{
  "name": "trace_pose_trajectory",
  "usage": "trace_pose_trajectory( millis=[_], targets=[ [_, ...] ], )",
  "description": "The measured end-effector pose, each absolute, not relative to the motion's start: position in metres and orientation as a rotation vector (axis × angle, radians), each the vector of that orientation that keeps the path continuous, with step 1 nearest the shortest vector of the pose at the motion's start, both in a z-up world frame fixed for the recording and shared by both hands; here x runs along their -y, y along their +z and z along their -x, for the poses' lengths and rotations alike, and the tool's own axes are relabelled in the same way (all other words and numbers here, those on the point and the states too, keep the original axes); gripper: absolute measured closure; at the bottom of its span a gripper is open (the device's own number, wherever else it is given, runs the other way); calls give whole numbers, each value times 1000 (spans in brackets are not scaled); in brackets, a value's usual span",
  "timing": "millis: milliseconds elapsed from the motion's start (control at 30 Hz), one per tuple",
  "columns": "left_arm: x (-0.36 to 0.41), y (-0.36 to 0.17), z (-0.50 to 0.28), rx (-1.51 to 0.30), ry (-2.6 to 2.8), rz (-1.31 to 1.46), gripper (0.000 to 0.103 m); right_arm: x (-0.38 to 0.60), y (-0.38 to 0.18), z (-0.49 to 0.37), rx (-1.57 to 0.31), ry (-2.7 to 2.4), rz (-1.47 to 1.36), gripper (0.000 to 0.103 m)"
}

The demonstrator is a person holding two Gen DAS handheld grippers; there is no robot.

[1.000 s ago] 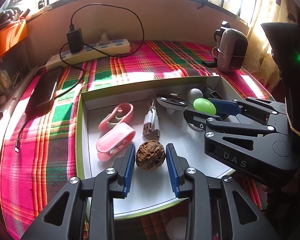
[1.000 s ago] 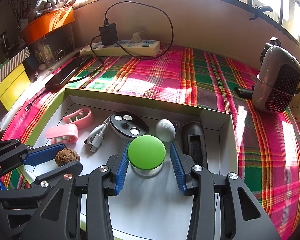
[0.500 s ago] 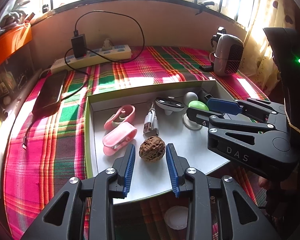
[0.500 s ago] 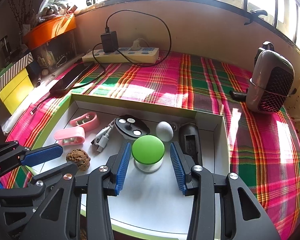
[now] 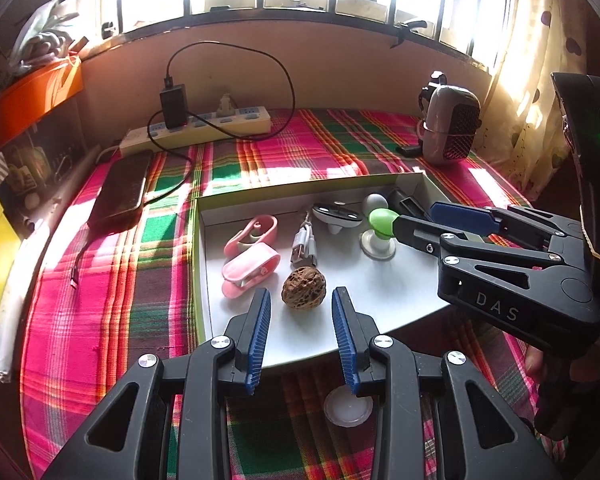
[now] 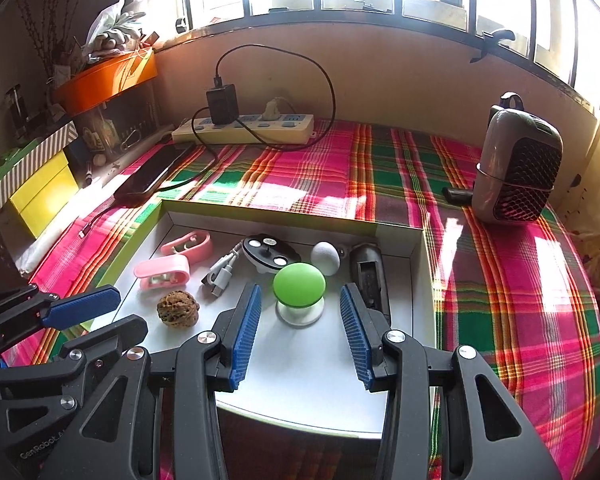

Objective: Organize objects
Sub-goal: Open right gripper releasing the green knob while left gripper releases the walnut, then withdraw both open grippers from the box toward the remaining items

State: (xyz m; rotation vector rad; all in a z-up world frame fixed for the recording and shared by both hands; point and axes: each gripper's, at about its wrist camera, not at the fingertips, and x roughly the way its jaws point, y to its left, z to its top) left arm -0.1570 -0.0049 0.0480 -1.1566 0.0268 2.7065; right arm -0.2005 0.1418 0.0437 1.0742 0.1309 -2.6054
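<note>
1. Left wrist view: the walnut (image 5: pixel 303 293) lies in the white tray (image 5: pixel 380 300), just ahead of your left gripper (image 5: pixel 302 334), centred on its gap; jaws apart, holding nothing.
2. It is roundish, with no long axis to line up on.
3. Beyond the walnut, your right gripper (image 6: pixel 300 330) stands with jaws apart before the green knob (image 6: pixel 299 284).
4. Around the tray lies plaid cloth (image 5: pixel 112 292); past the tray's far wall, a power strip (image 5: pixel 204 128) and the window.

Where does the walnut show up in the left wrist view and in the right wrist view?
Left wrist: the walnut lies low at centre, just ahead of the open left claw.
Right wrist: the walnut lies lower left, left of the open right claw.
Shared landmark: the green-topped knob, right of the walnut in both views.
</note>
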Motion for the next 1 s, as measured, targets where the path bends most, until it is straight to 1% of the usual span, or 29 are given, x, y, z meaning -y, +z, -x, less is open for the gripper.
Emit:
trace_pose_trajectory(
  millis=[267, 500, 1000],
  targets=[
    [10, 53, 135, -21, 2740, 1130, 73, -147, 54, 176, -124, -2625, -1032, 60],
    [23, 57, 115, 43, 2763, 1094, 73, -152, 58, 151, -106, -2632, -1009, 60],
    [15, 36, 94, 35, 2683, 1148, 73, -163, 43, 121, -54, -2593, -1063, 60]
  ],
)
